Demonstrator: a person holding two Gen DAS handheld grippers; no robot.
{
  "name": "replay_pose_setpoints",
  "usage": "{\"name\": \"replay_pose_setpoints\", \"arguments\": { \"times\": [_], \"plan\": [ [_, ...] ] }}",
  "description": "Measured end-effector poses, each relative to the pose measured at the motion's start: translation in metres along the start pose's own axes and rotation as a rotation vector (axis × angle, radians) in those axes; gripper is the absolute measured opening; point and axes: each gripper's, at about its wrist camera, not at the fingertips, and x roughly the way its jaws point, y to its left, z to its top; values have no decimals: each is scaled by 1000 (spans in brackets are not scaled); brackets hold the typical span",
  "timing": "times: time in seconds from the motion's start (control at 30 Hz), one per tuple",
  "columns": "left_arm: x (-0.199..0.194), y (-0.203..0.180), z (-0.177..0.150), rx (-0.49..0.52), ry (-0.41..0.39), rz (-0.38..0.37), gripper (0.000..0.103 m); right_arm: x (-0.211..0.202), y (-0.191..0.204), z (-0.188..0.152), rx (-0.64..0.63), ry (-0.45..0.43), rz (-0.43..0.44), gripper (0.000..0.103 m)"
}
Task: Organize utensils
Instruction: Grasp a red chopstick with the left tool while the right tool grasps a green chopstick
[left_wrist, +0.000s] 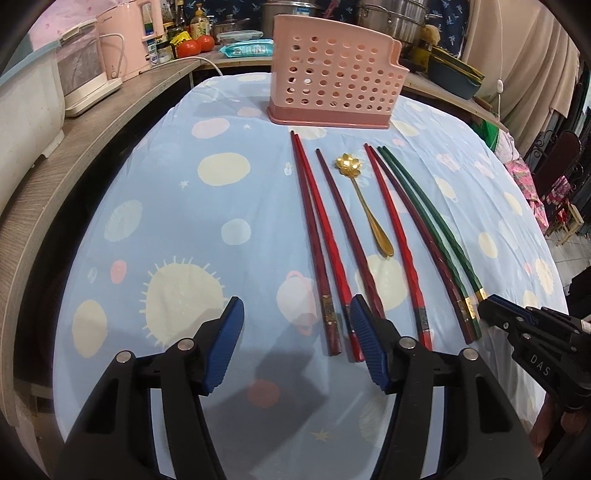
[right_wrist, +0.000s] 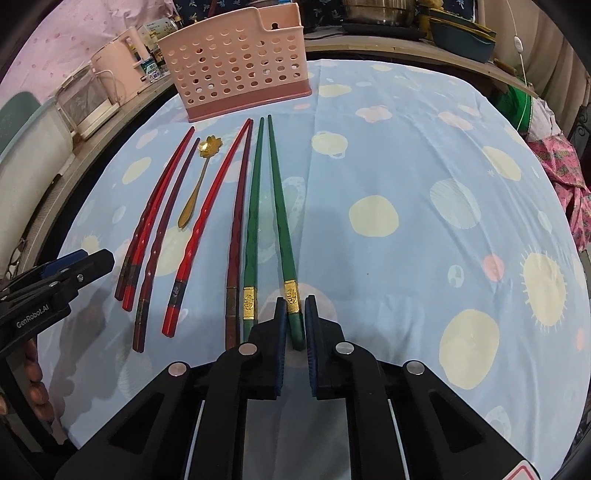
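The right gripper (right_wrist: 295, 325) pinched the butt of one green chopstick (right_wrist: 277, 206) lying in front of the pink holder (right_wrist: 236, 70), while the left gripper (left_wrist: 295, 325) hovered spread over the red chopsticks (left_wrist: 317, 236).

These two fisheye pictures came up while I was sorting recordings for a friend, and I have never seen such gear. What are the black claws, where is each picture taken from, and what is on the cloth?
No robot here: a person holds a handheld claw in each hand, each with a camera looking along its fingers. One picture looks out from the left claw, which is open over the cloth with nothing between its blue pads. The other looks out from the right claw, shut on the thick end of the outermost green chopstick. On the blue patterned tablecloth lie red and dark red chopsticks, a second green chopstick and a gold spoon. Behind them stands a pink perforated utensil holder.
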Motion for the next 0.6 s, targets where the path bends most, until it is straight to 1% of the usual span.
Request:
{"name": "replay_pose_setpoints", "arguments": {
  "times": [0.07, 0.2, 0.27, 0.4, 0.43, 0.57, 0.6],
  "plan": [
    [2, -2, -2, 5, 6, 1, 57, -1, 0, -1, -2, -1, -2, 9],
    [12, 1, -6, -17, 54, -5, 43, -1, 0, -2, 1, -1, 2, 9],
    [13, 4, -8, -31, 50, -13, 42, -1, 0, -2, 3, -1, 5, 9],
    [13, 3, -9, -24, 43, -9, 40, -1, -1, -3, 3, -2, 6, 9],
    [13, 3, -9, -24, 42, -15, 36, -2, -1, -3, 3, -3, 7, 9],
    [13, 4, -10, -32, 42, -46, 29, -2, -1, -4, 6, -6, 13, 8],
    [13, 4, -10, -36, 42, -59, 26, -2, -1, -4, 5, -6, 14, 8]
  ]
}}
